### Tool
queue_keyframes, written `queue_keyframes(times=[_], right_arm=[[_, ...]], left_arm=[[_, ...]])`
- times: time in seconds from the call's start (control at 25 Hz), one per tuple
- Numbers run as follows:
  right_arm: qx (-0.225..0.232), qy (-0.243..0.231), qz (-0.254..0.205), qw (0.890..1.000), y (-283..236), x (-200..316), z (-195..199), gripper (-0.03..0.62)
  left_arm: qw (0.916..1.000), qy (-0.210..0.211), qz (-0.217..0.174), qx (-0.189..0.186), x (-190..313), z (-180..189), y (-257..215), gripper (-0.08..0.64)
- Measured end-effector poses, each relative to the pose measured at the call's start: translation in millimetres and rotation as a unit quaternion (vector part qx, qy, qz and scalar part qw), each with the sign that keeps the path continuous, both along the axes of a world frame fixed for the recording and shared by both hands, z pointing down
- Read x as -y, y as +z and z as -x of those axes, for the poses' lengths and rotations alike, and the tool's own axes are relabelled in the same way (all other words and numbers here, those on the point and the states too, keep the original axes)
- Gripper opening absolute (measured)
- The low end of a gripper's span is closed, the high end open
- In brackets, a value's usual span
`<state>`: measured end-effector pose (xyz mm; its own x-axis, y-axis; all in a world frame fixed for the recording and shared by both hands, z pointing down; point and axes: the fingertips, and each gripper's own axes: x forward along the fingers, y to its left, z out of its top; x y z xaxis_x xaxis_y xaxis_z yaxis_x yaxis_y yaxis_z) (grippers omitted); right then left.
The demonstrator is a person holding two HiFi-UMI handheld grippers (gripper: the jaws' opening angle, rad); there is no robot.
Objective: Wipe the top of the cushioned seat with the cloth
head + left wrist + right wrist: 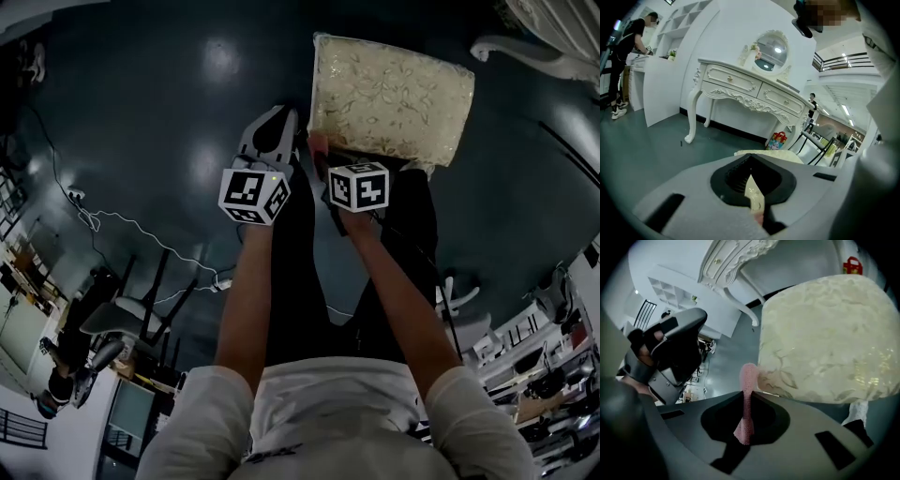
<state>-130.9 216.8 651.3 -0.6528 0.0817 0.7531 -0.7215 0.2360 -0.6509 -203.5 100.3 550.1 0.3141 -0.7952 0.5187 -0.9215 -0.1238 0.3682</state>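
The cushioned seat [389,98] has a cream, leaf-patterned top and stands on the dark floor ahead of me. My right gripper [321,157] is at its near left corner, shut on a pink cloth [746,399] that sticks up between the jaws beside the seat [825,338]. My left gripper [279,127] hangs just left of the seat, apart from it, jaws together. A thin pale sliver [754,197] with pink at its base shows between them; I cannot tell what it is. The seat's [768,153] edge shows behind the left jaws.
An ornate white dressing table [750,89] with an oval mirror [771,49] stands beyond the seat, a red bag [776,139] by its leg. A person [626,56] stands far left. Cables [122,225] and a chair [131,309] lie on the floor to my left.
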Motion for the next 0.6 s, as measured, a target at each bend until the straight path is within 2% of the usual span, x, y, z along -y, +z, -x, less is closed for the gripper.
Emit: queue_keyframes(times=[0.08,0.2,0.4,0.6], right_arm=[[-0.011,-0.023,0.006,1.000,9.8,-3.9,16.6,0.025],[-0.045,-0.035,0.017,0.998,24.8,-1.8,18.3,0.025],[-0.076,-0.028,0.030,0.996,33.6,-0.5,-8.8,0.025],[-0.096,0.000,0.035,0.995,38.0,-1.6,-58.1,0.025]], left_arm=[[1.0000,-0.005,0.005,0.000,-7.3,7.0,2.8,0.012],[0.9999,-0.008,0.012,0.002,-13.6,11.5,7.5,0.012],[0.9999,-0.003,0.016,0.003,-11.3,6.5,11.5,0.012],[0.9999,0.009,0.013,-0.002,-2.8,-14.6,10.0,0.012]])
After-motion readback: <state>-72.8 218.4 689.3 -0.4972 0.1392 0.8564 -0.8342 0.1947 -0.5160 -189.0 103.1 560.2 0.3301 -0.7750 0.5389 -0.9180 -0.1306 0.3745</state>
